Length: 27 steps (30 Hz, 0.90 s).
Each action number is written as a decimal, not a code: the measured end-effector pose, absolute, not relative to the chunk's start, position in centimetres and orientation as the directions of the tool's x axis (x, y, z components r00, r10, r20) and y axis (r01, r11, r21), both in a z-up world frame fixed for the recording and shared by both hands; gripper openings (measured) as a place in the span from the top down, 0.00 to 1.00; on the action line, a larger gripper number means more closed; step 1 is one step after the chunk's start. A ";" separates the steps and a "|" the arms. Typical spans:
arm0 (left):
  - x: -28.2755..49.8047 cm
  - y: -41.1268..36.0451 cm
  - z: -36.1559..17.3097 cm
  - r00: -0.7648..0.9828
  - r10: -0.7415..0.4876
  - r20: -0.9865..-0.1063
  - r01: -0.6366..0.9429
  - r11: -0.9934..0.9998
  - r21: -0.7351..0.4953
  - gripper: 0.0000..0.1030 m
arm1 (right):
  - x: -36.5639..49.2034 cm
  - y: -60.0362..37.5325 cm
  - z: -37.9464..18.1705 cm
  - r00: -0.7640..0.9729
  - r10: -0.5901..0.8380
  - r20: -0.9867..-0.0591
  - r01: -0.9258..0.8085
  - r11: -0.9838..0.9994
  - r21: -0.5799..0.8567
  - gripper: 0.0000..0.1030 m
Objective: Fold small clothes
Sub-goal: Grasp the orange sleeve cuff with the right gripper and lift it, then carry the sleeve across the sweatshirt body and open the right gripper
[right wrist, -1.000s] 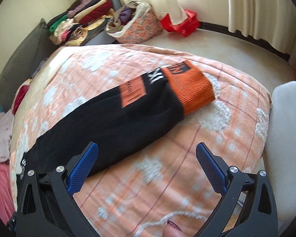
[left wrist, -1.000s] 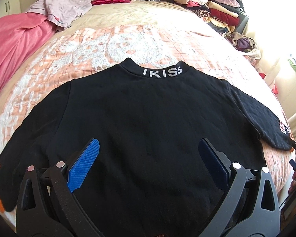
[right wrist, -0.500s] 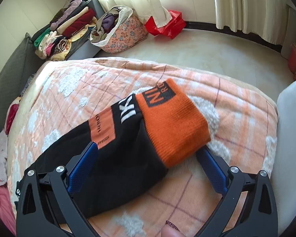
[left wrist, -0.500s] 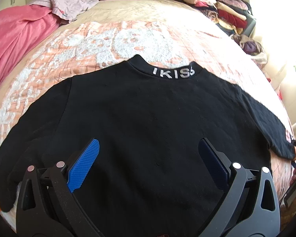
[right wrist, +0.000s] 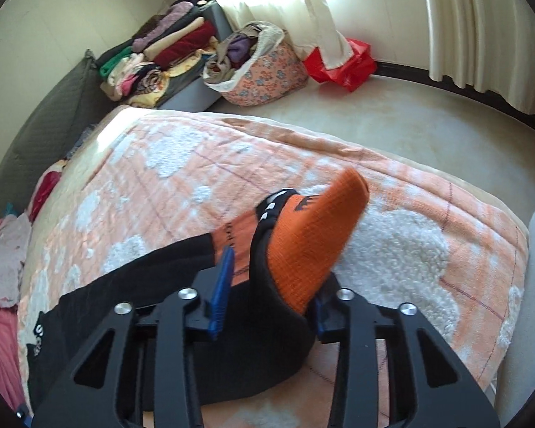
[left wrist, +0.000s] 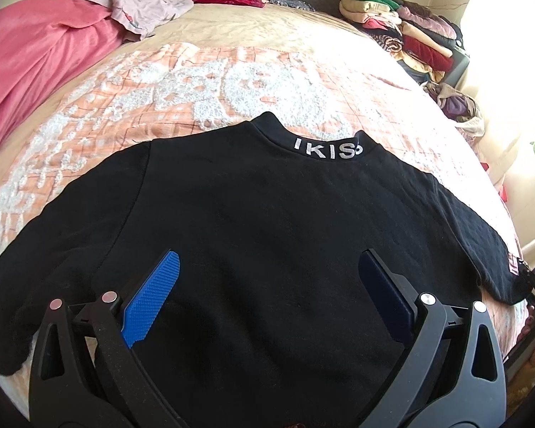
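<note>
Black sweater (left wrist: 260,235) lies flat for folding, so the right gripper (right wrist: 271,285) pinches its orange cuff (right wrist: 314,235) while the left gripper (left wrist: 267,296) hovers spread, grasping nothing.

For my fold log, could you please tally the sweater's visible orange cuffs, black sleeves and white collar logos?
Orange cuffs: 1, the cuff clamped in the right gripper
Black sleeves: 2, left sleeve, right sleeve
White collar logos: 1, logo
Total: 4

Black sweatshirt (left wrist: 267,235) hem hidden below the frame; orange cuff (right wrist: 314,235) blurred
</note>
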<state>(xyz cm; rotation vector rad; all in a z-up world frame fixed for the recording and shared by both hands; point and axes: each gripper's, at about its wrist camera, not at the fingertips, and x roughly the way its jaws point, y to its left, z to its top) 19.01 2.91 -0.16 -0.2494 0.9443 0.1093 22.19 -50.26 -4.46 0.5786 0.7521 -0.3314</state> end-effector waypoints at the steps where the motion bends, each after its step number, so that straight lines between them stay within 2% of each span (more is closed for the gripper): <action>1: 18.9 3.0 -0.1 0.584 -0.016 -0.812 -0.202 0.965 -0.165 0.08 | 22.2 -49.8 -3.9 0.700 -0.070 -0.710 0.461 0.804 0.375 0.74; 7: 18.4 3.6 0.2 0.590 -0.018 -0.808 -0.209 0.962 -0.174 0.08 | 22.1 -47.0 -1.0 0.748 0.002 -0.664 0.363 0.836 0.411 0.83; 27: 16.1 7.4 1.5 0.616 -0.007 -0.788 -0.264 0.940 -0.215 0.08 | 22.6 -28.9 6.3 0.737 0.289 -0.611 -0.052 0.925 0.376 0.85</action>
